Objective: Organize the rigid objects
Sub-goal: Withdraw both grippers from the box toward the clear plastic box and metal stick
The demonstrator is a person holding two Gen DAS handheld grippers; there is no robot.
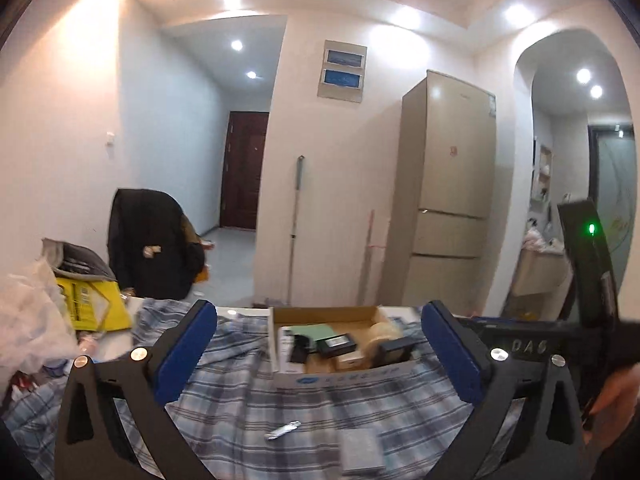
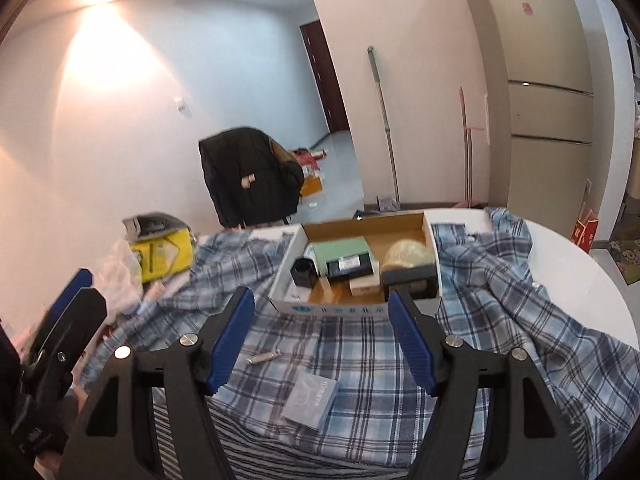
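Observation:
An open cardboard box stands on a plaid cloth and also shows in the left wrist view. It holds a green card, a black battery pack, a black cup, a tape roll and a dark box. On the cloth before it lie a small metal clipper and a flat grey box. Both show in the left wrist view, the clipper and the grey box. My left gripper is open and empty. My right gripper is open and empty above the cloth.
A yellow package and plastic bags crowd the table's left side. A chair with a black jacket stands behind. The round white table edge curves at right. A fridge and mop stand farther back.

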